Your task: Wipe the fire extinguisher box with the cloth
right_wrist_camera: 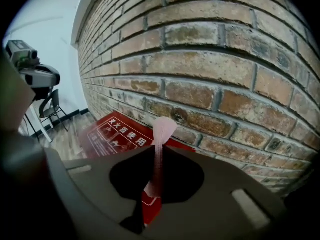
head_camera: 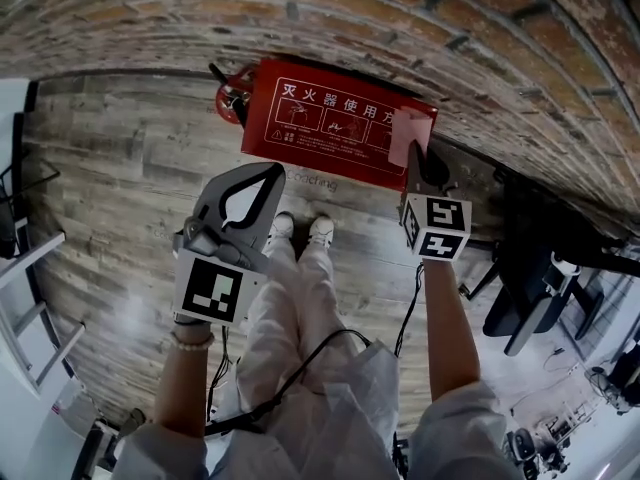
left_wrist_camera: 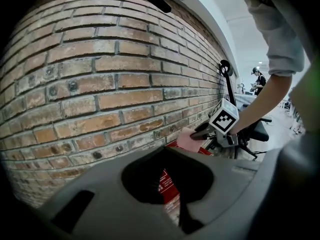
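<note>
Clamps pink cloth (head_camera: 410,136) in right hand-held gripper (head_camera: 416,150), at right end of red fire extinguisher box (head_camera: 320,128) standing on floor (head_camera: 120,188) by brick wall (head_camera: 400,28). Holds left hand-held gripper (head_camera: 272,173) closed, empty, short of box.

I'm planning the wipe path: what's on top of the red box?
Only the pink cloth, pinched in the right gripper, over its right end. The rest of the box lid shows white print; the patch under the cloth is hidden.
</note>
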Tool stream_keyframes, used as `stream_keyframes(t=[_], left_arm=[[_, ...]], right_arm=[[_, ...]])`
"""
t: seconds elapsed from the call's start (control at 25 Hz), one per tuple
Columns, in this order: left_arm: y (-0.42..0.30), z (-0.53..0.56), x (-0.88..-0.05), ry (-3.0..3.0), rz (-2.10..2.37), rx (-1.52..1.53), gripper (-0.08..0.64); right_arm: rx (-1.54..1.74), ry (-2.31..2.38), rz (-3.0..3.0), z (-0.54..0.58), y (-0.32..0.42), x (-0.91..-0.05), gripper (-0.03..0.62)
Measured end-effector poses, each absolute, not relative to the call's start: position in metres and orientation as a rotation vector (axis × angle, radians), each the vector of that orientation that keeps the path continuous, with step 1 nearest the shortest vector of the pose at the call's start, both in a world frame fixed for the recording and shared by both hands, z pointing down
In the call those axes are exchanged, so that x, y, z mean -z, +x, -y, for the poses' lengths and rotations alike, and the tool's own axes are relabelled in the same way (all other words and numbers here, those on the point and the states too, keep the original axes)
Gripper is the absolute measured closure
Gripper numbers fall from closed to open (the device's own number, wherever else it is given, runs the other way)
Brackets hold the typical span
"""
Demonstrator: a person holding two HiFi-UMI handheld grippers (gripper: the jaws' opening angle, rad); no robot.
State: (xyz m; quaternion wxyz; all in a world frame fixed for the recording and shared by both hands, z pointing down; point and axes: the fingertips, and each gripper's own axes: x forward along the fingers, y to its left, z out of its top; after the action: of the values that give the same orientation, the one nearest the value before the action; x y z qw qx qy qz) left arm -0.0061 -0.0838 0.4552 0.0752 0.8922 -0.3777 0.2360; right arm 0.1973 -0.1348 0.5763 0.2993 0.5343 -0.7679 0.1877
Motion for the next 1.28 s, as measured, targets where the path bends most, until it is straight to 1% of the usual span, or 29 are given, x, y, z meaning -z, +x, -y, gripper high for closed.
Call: stream_keyframes(t=[0.32,0.84,1.04,1.28], left_arm=[[-0.043,0.08,-0.461,2.599,1.217,-0.706,0.561],[-0.099,0.069,-0.466,2.521,1.32,-0.729,0.561],[-0.11,0.065,-0.467,2.511,1.329,-0.733,0.561],[-0.115,0.061,-0.471,2.498,1.331,-0.724,0.561]], right_arm=[[-0.493,1.28,2.232,0.136,0.102,-0.551,0.563],[-0.557,0.964,2.4,0.115,-0.057,-0.568,0.563],[-0.564,0.903,2.407,0.11,-0.095,-0.583,0.563],[-0.569,0.897,2.335,0.109,-0.103,-0.612,0.563]])
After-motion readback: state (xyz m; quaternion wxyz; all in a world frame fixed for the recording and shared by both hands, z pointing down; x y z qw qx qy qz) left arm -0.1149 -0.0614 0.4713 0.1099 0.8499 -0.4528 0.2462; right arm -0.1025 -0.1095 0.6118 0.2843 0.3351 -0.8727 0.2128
